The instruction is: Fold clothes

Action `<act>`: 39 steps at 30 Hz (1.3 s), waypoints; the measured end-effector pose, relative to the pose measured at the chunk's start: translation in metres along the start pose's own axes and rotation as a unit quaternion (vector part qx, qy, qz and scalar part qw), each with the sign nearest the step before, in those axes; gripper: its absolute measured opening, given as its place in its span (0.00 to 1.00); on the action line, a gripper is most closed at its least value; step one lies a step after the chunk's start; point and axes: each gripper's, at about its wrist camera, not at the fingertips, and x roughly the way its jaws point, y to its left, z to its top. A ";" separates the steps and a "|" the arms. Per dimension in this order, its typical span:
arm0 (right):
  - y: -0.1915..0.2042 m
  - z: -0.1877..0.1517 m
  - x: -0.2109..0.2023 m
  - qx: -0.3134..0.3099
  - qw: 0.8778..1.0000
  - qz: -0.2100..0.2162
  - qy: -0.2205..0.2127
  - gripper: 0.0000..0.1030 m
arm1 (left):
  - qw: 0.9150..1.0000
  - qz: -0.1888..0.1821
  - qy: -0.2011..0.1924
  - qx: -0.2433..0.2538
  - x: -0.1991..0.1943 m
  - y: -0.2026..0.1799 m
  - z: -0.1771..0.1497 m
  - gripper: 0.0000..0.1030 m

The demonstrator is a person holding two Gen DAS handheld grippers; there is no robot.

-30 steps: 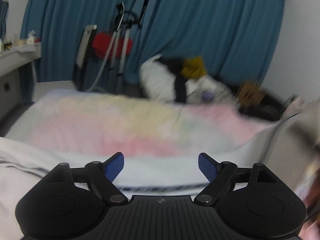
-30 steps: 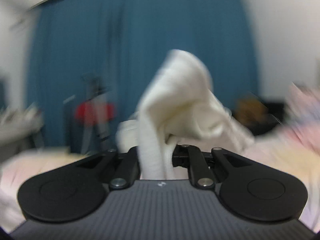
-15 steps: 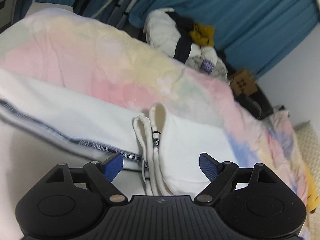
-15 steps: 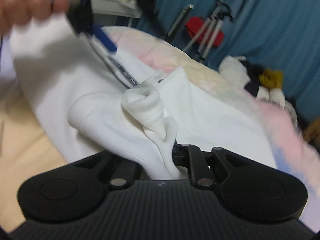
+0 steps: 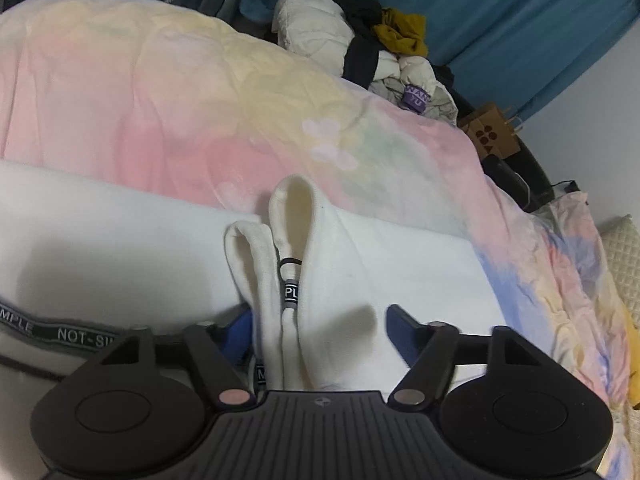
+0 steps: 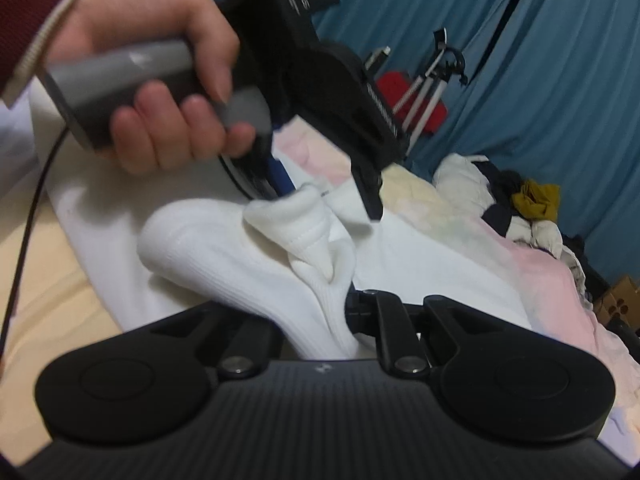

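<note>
Gripping white garment (image 6: pixel 240 264) (right tool (image 6: pixel 340 320)).

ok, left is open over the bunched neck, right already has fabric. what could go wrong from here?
1. The left gripper straddles stacked folds of the white garment; closing may catch too many layers or the drawstring.
2. The right gripper pinches a thick wad, so pulling could drag the whole piece.
3. The grippers sit close; the left one could bump the right.

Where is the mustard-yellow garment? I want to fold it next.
The mustard-yellow garment sits atop the clothes pile beyond the pastel duvet, against the blue curtain; upper centre-right in the left wrist view.
</note>
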 end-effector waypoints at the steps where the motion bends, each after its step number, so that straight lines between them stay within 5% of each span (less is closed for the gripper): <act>1: -0.001 0.001 0.000 0.003 1.000 0.002 -0.005 0.13 | 1.000 0.007 -0.002 0.003 0.001 0.000 0.001 0.52; 3: -0.003 0.002 0.001 0.008 1.000 0.005 -0.015 0.13 | 1.000 0.019 -0.006 0.008 0.000 0.000 0.003 0.33; 8: -0.005 0.008 -0.004 0.013 0.998 -0.005 -0.056 0.13 | 1.000 0.003 -0.031 0.003 -0.020 -0.002 0.013 0.19; 13: -0.001 0.016 -0.008 0.009 0.995 0.001 -0.095 0.13 | 0.998 0.018 -0.062 0.011 -0.051 0.000 0.018 0.19; 18: 0.008 0.014 0.013 0.037 0.996 0.051 -0.065 0.14 | 0.997 0.068 -0.025 0.014 -0.021 0.023 0.013 0.20; 22: 0.002 0.014 0.015 0.082 0.993 0.075 -0.045 0.16 | 0.997 0.070 -0.026 0.019 -0.020 0.023 0.015 0.21; 25: -0.010 0.018 0.011 0.124 0.985 0.112 -0.039 0.31 | 0.997 0.065 -0.023 0.017 -0.022 0.027 0.014 0.21; 27: -0.015 0.020 0.007 0.154 0.977 0.142 -0.032 0.56 | 0.998 0.063 -0.023 0.022 -0.023 0.028 0.011 0.22; 31: -0.022 0.023 -0.010 0.200 0.962 0.184 -0.030 0.66 | 0.997 0.062 -0.024 0.024 -0.025 0.030 0.010 0.23; 35: -0.047 0.026 -0.028 0.265 0.945 0.181 -0.058 0.66 | 0.997 0.063 -0.025 0.028 -0.022 0.030 0.009 0.26; 39: -0.073 0.021 -0.035 0.316 0.937 0.125 -0.085 0.66 | 0.997 0.062 -0.027 0.025 -0.022 0.031 0.009 0.27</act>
